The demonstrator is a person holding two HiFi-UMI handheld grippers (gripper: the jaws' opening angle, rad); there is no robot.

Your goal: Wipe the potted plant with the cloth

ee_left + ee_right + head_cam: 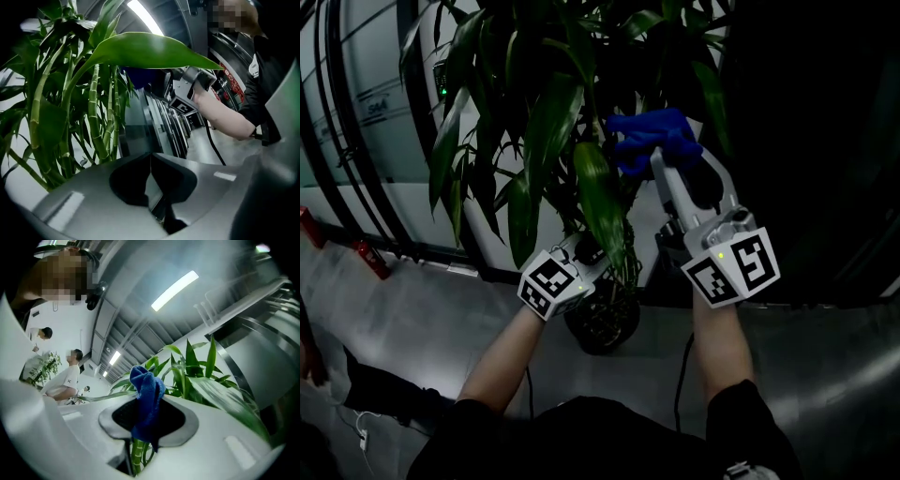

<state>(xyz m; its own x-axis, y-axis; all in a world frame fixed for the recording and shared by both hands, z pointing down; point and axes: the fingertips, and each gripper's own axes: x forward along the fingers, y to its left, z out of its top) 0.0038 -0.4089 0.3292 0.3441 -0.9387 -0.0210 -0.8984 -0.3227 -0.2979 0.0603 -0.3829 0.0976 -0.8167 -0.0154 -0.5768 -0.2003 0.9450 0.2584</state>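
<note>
Pinching the limp cloth in our right gripper, left gripper closed and empty, we are judging the leaves floppy, best supported underneath.

The plant runs off our head view at twelve o'clock; at six o'clock its dark pot is partly hidden behind a hanging leaf.

The right claw pinches a blue cloth, green plant leaves just beyond.
</note>
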